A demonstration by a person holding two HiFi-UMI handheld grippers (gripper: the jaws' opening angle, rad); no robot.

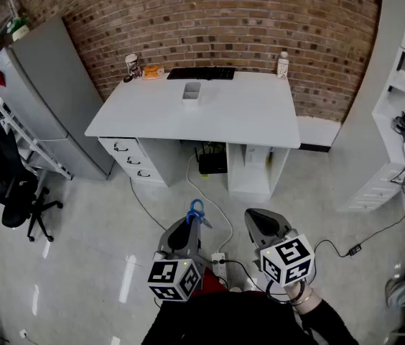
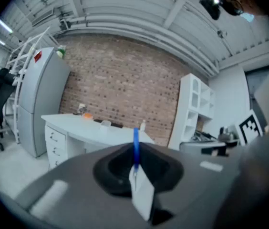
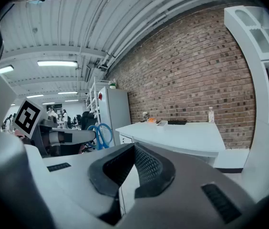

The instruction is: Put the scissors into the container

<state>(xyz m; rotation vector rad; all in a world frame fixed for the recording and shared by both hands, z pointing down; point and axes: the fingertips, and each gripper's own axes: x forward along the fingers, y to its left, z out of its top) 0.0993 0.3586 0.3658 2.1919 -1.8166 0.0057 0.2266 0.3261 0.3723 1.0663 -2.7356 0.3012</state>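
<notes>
Blue-handled scissors (image 1: 196, 212) stick up out of my left gripper (image 1: 187, 226), which is shut on them low over the floor, well short of the desk. In the left gripper view the blue handle (image 2: 136, 146) rises edge-on from the closed jaws of that gripper (image 2: 135, 171). The small clear container (image 1: 192, 92) stands on the white desk (image 1: 260, 117) near its back edge, in front of the keyboard. My right gripper (image 1: 261, 223) is beside the left one, shut with nothing in it (image 3: 126, 175). From its view the scissors' loops (image 3: 98, 133) show at the left.
On the desk are a black keyboard (image 1: 201, 72), a bottle (image 1: 282, 64) and a cup (image 1: 131, 65). A grey cabinet (image 1: 41, 92) and a black office chair (image 1: 16, 192) are at the left, white shelving (image 1: 396, 99) at the right. Cables (image 1: 210, 200) cross the floor.
</notes>
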